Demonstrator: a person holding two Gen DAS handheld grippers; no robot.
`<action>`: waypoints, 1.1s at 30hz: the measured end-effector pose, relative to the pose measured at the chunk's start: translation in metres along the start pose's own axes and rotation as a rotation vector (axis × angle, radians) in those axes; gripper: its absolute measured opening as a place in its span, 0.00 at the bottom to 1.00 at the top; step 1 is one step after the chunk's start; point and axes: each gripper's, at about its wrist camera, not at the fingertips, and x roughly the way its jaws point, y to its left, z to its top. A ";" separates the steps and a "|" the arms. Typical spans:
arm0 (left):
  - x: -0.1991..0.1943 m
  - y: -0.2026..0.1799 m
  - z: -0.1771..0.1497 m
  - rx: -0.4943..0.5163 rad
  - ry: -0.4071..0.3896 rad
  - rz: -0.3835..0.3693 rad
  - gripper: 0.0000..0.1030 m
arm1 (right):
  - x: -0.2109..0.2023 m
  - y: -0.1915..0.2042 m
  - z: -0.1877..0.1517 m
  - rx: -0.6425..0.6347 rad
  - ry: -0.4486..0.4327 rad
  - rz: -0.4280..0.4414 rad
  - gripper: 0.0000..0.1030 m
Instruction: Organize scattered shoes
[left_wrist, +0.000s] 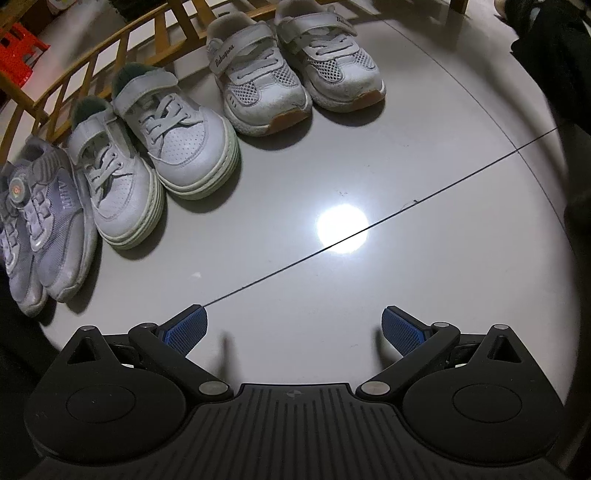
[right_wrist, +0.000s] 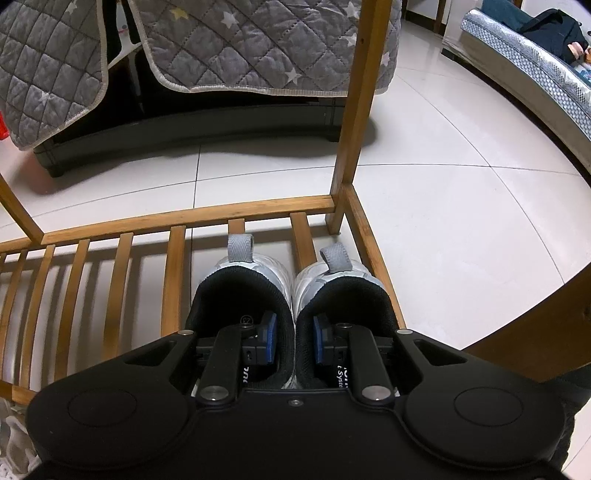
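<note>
Ahead of the right gripper (right_wrist: 293, 341) and above its jaws stands a dark bed base (right_wrist: 192, 125) draped with a grey quilted star blanket (right_wrist: 236, 48), well apart from the jaws; a mattress (right_wrist: 535, 62) lies far off to their upper right. Closer, a bamboo shoe rack (right_wrist: 184, 221) spreads its slats to the left of the jaws and under them, one upright post rising just above and right. On the rack's right end sit two silver shoes (right_wrist: 258, 273) side by side, heels pointing away, pull tabs up. Right jaws nearly closed, pinching the touching inner collars of both shoes, one blue pad inside each opening. Left gripper (left_wrist: 293, 330) points down at grey floor tiles (left_wrist: 332, 277), jaws spread wide with nothing between them. Beyond and left of those jaws, three pairs line up along the rack edge: white mesh sneakers (left_wrist: 295, 70) farthest, white green-soled sneakers (left_wrist: 155, 155) in the middle, lilac sneakers (left_wrist: 40, 225) at far left. A bright light reflection (left_wrist: 341, 228) sits just ahead of the jaws.
</note>
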 end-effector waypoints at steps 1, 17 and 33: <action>-0.001 0.001 0.000 -0.007 0.000 -0.005 0.99 | 0.000 0.000 0.000 0.003 0.000 0.002 0.20; -0.045 -0.017 0.004 0.008 -0.188 -0.114 0.99 | 0.000 -0.004 0.003 0.002 -0.025 0.027 0.20; -0.058 -0.017 0.017 -0.020 -0.241 -0.213 0.99 | 0.009 0.002 0.009 0.004 -0.041 0.000 0.20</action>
